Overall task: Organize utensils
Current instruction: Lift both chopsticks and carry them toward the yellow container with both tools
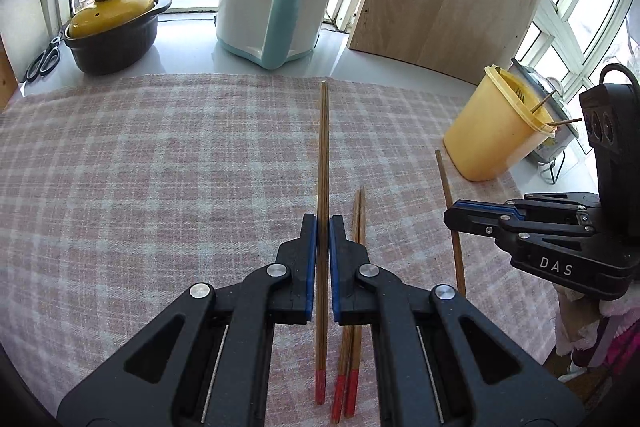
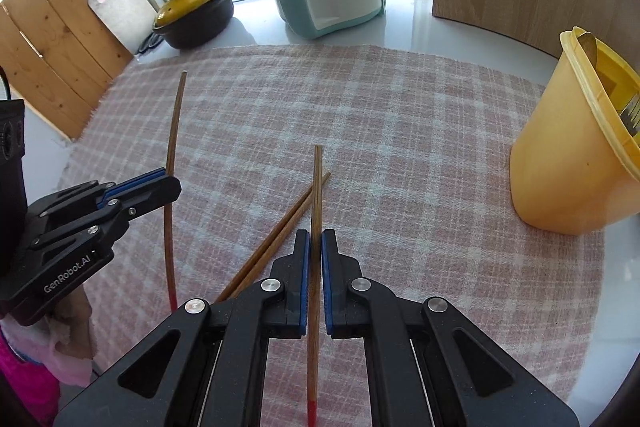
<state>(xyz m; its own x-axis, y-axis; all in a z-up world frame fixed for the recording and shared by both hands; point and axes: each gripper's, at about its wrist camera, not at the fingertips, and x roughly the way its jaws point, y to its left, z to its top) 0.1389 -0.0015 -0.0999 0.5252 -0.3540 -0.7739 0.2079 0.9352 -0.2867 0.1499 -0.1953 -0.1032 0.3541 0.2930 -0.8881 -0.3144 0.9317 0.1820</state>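
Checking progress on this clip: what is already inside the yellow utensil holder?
The yellow utensil holder shows fork tines and a wooden handle in the right wrist view; in the left wrist view two thin wooden sticks poke over its rim. Its opaque wall hides everything lower.

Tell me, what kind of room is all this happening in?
Probably a home kitchen counter by a window: a yellow-lidded clay pot, an electric cooker and a yellow utensil holder stand around a checked cloth.

Both wrist views low, facing window; share plaid cloth (image 1: pixel 160 155).
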